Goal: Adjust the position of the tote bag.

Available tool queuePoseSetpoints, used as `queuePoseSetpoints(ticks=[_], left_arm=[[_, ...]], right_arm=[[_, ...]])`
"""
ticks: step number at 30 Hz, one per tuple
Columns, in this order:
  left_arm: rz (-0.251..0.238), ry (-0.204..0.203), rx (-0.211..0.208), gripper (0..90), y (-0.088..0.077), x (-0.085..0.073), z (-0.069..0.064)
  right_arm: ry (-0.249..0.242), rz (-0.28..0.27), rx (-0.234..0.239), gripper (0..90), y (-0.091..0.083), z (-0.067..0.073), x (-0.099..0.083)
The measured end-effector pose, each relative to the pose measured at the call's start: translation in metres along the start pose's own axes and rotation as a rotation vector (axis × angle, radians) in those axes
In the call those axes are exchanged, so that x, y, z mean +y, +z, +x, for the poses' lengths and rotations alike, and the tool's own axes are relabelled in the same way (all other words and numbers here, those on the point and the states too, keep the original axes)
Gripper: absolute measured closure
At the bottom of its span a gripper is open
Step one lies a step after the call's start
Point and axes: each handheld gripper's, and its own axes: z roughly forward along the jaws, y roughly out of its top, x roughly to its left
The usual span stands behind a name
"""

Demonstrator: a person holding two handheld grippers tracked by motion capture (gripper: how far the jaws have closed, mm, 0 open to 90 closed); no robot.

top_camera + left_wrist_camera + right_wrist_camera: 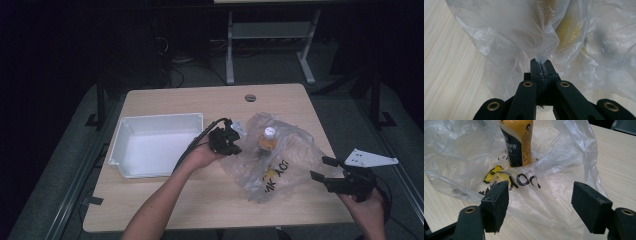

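Bag point(280, 160) film was pinched between the closed jaws of the left gripper point(541, 67) at the bag's left edge, beside the bin point(125, 145), while the bottle point(517, 142) stood inside. The right gripper point(540, 202) was held wide apart just short of the bag's near side, gripping nothing. Opening the bag was judged the step in hand; next, a hold on the opposite film was called for.

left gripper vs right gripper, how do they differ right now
The left gripper is shut on the plastic bag; the right gripper stands open, its jaws apart, gripping nothing. The left gripper sits at the bag's edge nearest the white bin; the right gripper is at the bag's opposite side. Both have black jaws.
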Motion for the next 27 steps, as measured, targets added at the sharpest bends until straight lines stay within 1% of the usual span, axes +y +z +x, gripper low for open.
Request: queuePoseSetpoints(ticks=[2, 4, 6, 8, 10, 13, 17, 18, 22, 25, 26, 27], left_arm=[[0.010, 0.002, -0.002, 89.7, 0.003, -0.002, -0.001], [0.018, -0.010, -0.003, 89.7, 0.006, -0.004, -0.002], [0.026, -0.005, -0.003, 89.6, 0.007, -0.005, -0.003], [0.025, -0.003, -0.004, 89.5, 0.008, -0.005, -0.005], [0.030, -0.003, -0.008, 89.0, 0.008, -0.005, -0.005], [0.020, -0.015, -0.008, 85.4, 0.007, -0.007, -0.005], [0.000, -0.017, -0.013, 78.7, 0.000, -0.008, -0.004], [-0.012, -0.025, -0.014, 77.6, -0.003, -0.008, -0.003], [-0.031, -0.032, -0.017, 71.4, -0.014, -0.010, 0.000], [-0.044, -0.044, -0.011, 66.5, -0.022, -0.011, 0.001], [-0.041, -0.041, -0.007, 64.7, -0.025, -0.011, 0.002], [-0.056, -0.049, -0.001, 63.8, -0.027, -0.012, 0.001]], right_arm=[[-0.004, 0.006, 0.000, 29.6, 0.001, 0.000, 0.000], [-0.002, 0.009, 0.002, 29.6, 0.002, 0.001, 0.000], [-0.004, 0.011, 0.001, 29.7, 0.002, 0.001, 0.000], [-0.009, 0.011, 0.000, 29.7, 0.002, 0.001, 0.000], [-0.004, 0.007, 0.003, 29.7, 0.002, 0.001, 0.000], [-0.007, 0.014, 0.003, 29.7, 0.004, 0.002, 0.000], [-0.006, 0.013, 0.002, 29.7, 0.004, 0.002, 0.001], [-0.006, 0.012, 0.002, 29.7, 0.004, 0.002, 0.001], [-0.009, 0.016, 0.002, 29.7, 0.004, 0.002, 0.000], [-0.011, 0.011, -0.002, 29.7, 0.003, 0.001, 0.001], [-0.010, 0.009, 0.000, 29.7, 0.002, 0.002, 0.001], [-0.012, 0.008, -0.002, 29.8, 0.002, 0.001, 0.001]])
